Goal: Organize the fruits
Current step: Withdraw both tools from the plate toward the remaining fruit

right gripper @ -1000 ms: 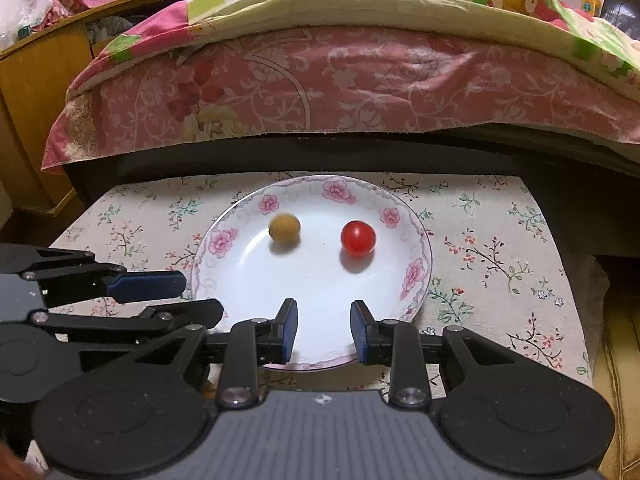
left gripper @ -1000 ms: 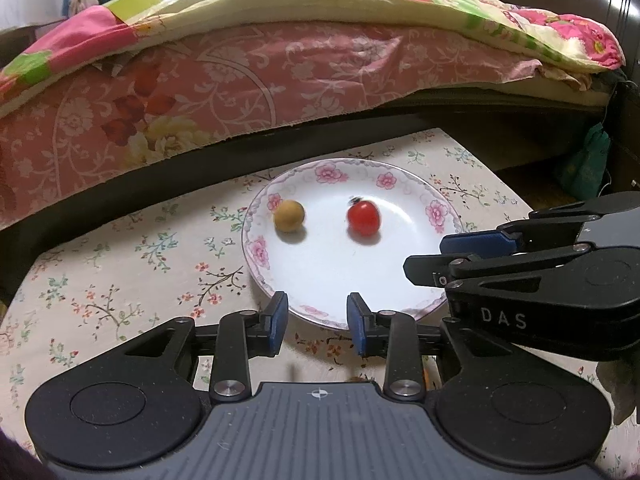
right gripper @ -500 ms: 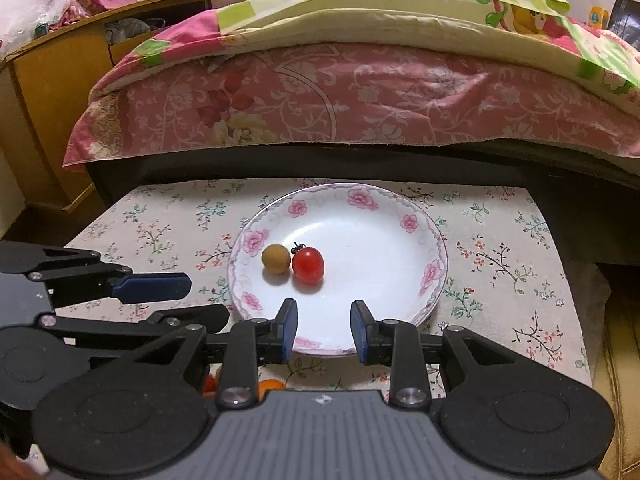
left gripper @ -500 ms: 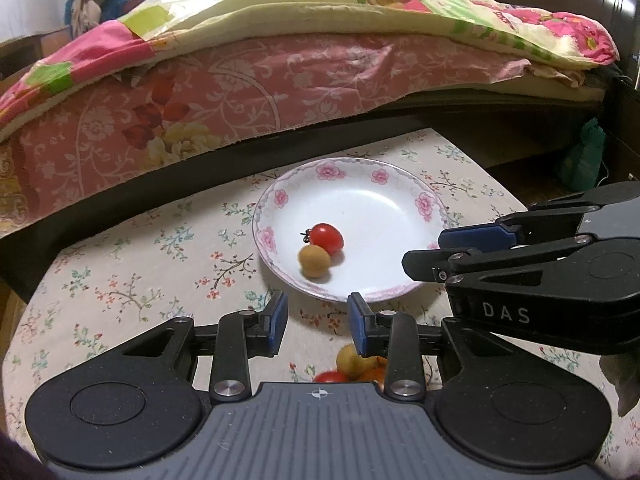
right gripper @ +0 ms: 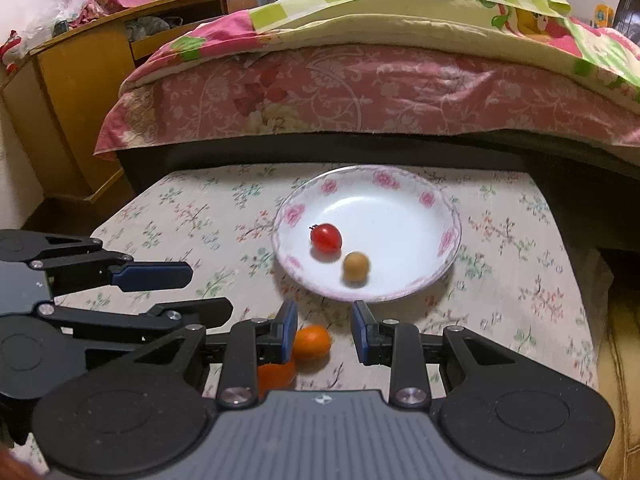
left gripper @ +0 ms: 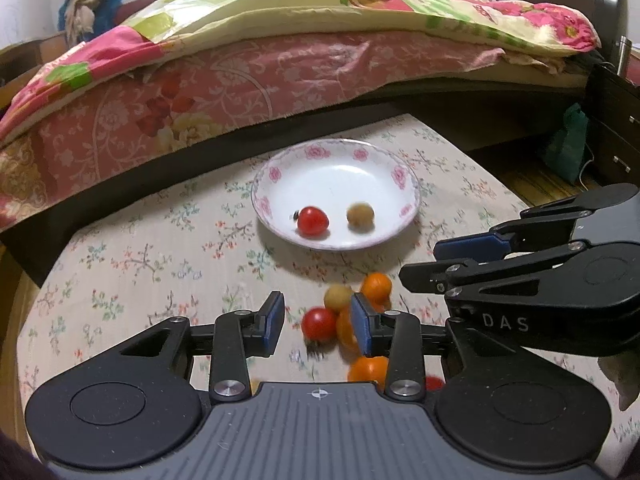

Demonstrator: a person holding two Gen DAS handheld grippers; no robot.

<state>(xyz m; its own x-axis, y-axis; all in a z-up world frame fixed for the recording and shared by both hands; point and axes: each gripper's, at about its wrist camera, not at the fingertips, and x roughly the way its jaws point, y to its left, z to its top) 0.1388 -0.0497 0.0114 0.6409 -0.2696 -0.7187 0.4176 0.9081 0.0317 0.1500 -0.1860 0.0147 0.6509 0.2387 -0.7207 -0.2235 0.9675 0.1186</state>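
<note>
A white plate with pink flowers (left gripper: 404, 190) (right gripper: 448, 216) stands on the flowered table and holds a red cherry tomato (left gripper: 313, 221) (right gripper: 326, 237) and a tan round fruit (left gripper: 360, 215) (right gripper: 355, 266). Loose fruit lies on the cloth in front of the plate: a red tomato (left gripper: 319, 323), a tan fruit (left gripper: 337, 296) and oranges (left gripper: 376, 285) (right gripper: 311, 342). My left gripper (left gripper: 318, 320) is open and empty just above this pile. My right gripper (right gripper: 324, 326) is open and empty, an orange low between its fingers. Each gripper shows in the other's view.
The flowered tablecloth (left gripper: 160, 256) covers a low table against a bed with a pink cover (right gripper: 380, 88). A wooden cabinet (right gripper: 76, 80) stands at the left. A green bag (left gripper: 568, 144) hangs at the right past the table edge.
Both grippers have pulled back from the plate, bringing the loose fruit pile into view. The tomato and tan fruit have rolled about inside the plate.
</note>
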